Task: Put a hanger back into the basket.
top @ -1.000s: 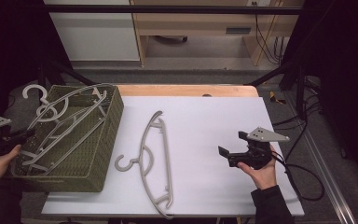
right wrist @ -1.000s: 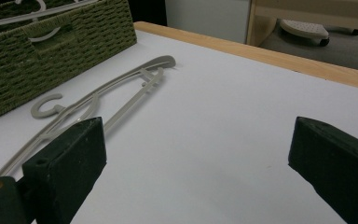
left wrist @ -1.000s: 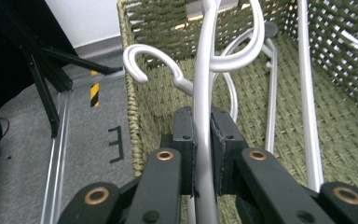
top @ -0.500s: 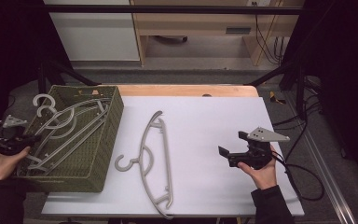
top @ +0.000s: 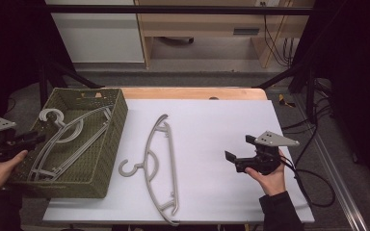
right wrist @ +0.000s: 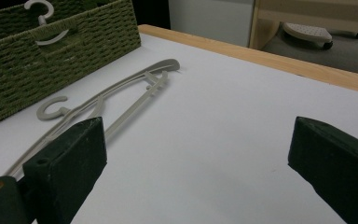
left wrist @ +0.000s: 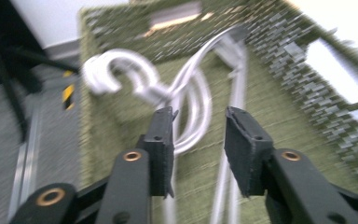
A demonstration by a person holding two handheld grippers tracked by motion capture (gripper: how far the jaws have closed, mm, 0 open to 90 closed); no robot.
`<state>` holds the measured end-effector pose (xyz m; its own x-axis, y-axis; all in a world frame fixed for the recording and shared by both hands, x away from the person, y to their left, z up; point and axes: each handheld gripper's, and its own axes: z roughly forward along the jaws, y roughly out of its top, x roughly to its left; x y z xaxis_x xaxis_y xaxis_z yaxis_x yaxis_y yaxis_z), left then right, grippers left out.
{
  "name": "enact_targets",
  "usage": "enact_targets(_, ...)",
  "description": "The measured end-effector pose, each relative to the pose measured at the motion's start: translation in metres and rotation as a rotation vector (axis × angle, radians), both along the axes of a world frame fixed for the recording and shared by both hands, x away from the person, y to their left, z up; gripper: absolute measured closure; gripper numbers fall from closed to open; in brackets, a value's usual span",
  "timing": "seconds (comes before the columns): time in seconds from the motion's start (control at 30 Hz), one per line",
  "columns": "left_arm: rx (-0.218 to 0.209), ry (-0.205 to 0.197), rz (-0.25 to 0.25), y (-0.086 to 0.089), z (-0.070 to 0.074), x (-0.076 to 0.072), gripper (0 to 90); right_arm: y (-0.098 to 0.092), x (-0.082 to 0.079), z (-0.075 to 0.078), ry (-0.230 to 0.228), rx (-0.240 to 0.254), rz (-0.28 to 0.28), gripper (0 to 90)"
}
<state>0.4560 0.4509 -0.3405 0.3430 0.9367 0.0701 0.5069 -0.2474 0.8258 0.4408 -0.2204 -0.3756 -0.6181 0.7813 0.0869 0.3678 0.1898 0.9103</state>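
The white-topped desk [top: 212,139] is carrying a green woven basket [top: 103,149] with one grey plastic hanger [top: 67,139] lying inside; another grey hanger [top: 161,163] is lying beside it. Left gripper [left wrist: 198,140] is hovering released over the basket; right gripper [right wrist: 196,172] is resting spread wide.

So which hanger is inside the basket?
The hanger by the left hand-held gripper lies inside the green basket, hook toward its far corner. The other hanger lies flat on the white table.
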Motion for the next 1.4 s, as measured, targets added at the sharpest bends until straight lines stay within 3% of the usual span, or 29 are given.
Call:
enact_targets(0.17, -0.050, -0.047, -0.058, -0.018, 0.004, -0.007, 47.7, 0.001, -0.001, 0.001, -0.004, 0.002, 0.002, 4.6)
enact_targets(0.23, -0.102, -0.094, -0.095, -0.033, 0.005, -0.012, 43.3, 0.001, -0.001, 0.001, -0.003, 0.005, -0.001, 4.6)
enact_targets(0.33, -0.145, -0.122, -0.119, -0.041, 0.005, -0.015, 35.4, 0.002, -0.001, 0.001, -0.005, 0.008, -0.001, 4.5)
enact_targets(0.37, -0.169, -0.154, -0.151, -0.053, 0.004, -0.018, 32.2, 0.002, -0.001, 0.001, -0.003, 0.009, -0.001, 4.5)
enact_targets(0.53, -0.186, -0.205, -0.185, -0.078, 0.000, -0.025, 18.2, 0.005, -0.002, 0.002, -0.007, 0.006, 0.006, 4.6)
enact_targets(0.67, -0.211, -0.215, -0.211, -0.092, -0.002, -0.030, 10.5, 0.009, -0.003, 0.003, -0.007, 0.002, 0.014, 4.8)
enact_targets(0.97, -0.177, -0.208, -0.285, -0.131, -0.009, -0.040, 7.0, 0.035, -0.007, -0.001, 0.008, -0.031, 0.070, 4.9)
enact_targets(1.3, -0.176, -0.188, -0.321, -0.151, -0.018, -0.043, 7.0, 0.061, -0.011, -0.008, 0.041, -0.047, 0.111, 4.7)
enact_targets(1.4, -0.166, -0.191, -0.327, -0.154, -0.020, -0.043, 6.5, 0.077, -0.013, -0.015, 0.065, -0.064, 0.137, 5.1)
